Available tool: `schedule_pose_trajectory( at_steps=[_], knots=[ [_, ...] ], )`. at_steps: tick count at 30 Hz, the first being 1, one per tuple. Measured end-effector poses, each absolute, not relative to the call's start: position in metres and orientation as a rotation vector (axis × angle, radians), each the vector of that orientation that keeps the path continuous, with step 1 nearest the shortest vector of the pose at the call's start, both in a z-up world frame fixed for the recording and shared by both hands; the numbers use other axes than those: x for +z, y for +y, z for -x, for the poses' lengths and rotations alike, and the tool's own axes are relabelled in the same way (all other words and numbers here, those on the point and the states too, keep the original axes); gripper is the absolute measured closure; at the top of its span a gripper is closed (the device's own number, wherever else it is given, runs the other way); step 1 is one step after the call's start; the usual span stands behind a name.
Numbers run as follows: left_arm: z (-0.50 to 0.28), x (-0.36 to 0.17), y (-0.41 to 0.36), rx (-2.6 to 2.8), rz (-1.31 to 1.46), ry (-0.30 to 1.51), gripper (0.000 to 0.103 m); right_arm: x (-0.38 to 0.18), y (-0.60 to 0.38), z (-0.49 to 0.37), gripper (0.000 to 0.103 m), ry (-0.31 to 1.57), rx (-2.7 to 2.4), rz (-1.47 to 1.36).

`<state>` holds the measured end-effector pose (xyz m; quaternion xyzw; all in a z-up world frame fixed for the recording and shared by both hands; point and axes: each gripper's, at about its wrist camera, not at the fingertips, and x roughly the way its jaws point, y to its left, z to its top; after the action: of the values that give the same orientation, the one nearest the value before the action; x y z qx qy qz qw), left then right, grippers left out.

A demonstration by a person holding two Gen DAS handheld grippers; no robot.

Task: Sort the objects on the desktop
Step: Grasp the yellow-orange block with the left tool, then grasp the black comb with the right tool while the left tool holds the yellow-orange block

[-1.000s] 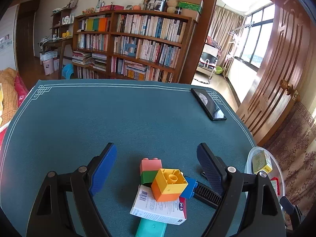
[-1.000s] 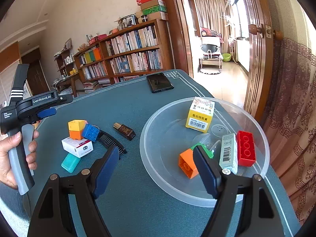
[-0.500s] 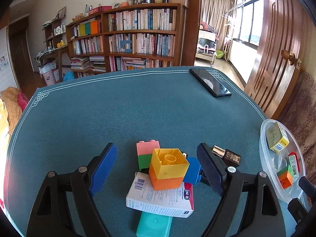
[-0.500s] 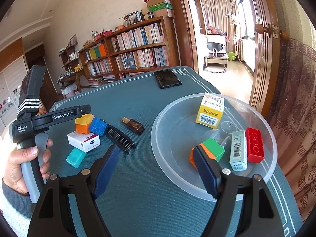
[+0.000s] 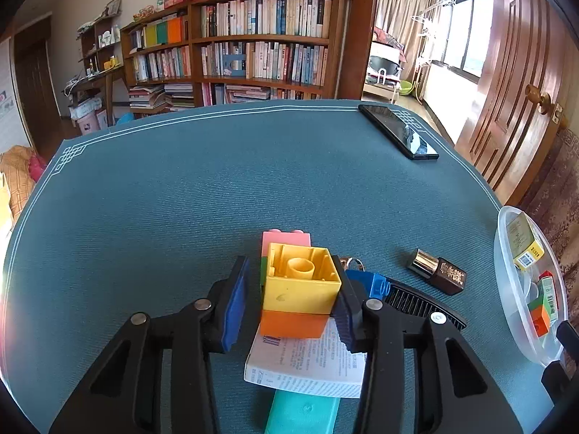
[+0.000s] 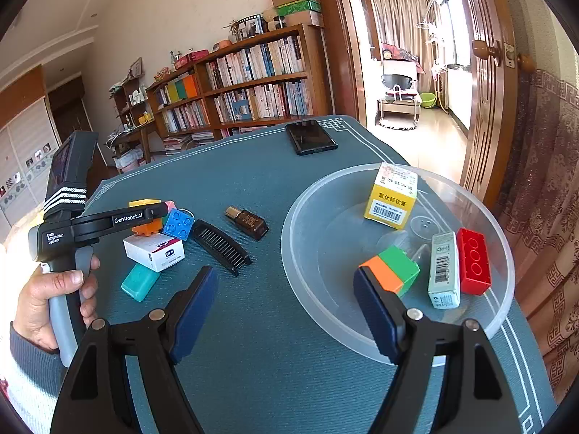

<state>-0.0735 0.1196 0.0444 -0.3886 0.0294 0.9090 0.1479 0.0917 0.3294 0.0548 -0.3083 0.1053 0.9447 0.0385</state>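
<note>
I'm closing the left hand-held gripper around the yellow-orange block stacked between its pads atop the white box; next, lift clear toward the bowl beneath my spread right hand-held gripper.

Daylight floods in through the windows and the open doorway far beyond the fingertips, blowing out the floor there. The teal table mat is evenly lit, with soft shadows. Both views are sharp; fisheye curvature bends the edges, and the corners go black.
</note>
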Motion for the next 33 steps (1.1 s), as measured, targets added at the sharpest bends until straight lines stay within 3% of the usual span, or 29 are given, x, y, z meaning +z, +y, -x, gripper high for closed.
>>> schedule_pose_trajectory(
  at_steps=[2,20,27,28,30,33],
  knots=[
    [0.074,0.044,0.116,2.615,1.123,0.068,0.066,0.054,0.329,-0.091,0.022,0.32,2.9,0.95],
    [0.07,0.068,0.085,2.695,1.053,-0.041,0.066,0.053,0.293,-0.073,0.022,0.329,3.024,1.053],
    [0.073,0.073,0.072,2.719,1.05,-0.102,0.066,0.051,0.278,-0.042,0.023,0.225,3.04,1.107],
    [0.073,0.073,0.072,2.718,1.049,-0.103,0.066,0.05,0.278,-0.037,0.024,0.226,3.041,1.118],
    [0.073,0.073,0.072,2.716,1.047,-0.103,0.066,0.045,0.278,-0.027,0.037,0.223,3.034,1.155],
    [0.074,0.074,0.072,2.714,1.044,-0.108,0.066,0.038,0.277,-0.014,0.043,0.228,3.025,1.206]
  ],
)
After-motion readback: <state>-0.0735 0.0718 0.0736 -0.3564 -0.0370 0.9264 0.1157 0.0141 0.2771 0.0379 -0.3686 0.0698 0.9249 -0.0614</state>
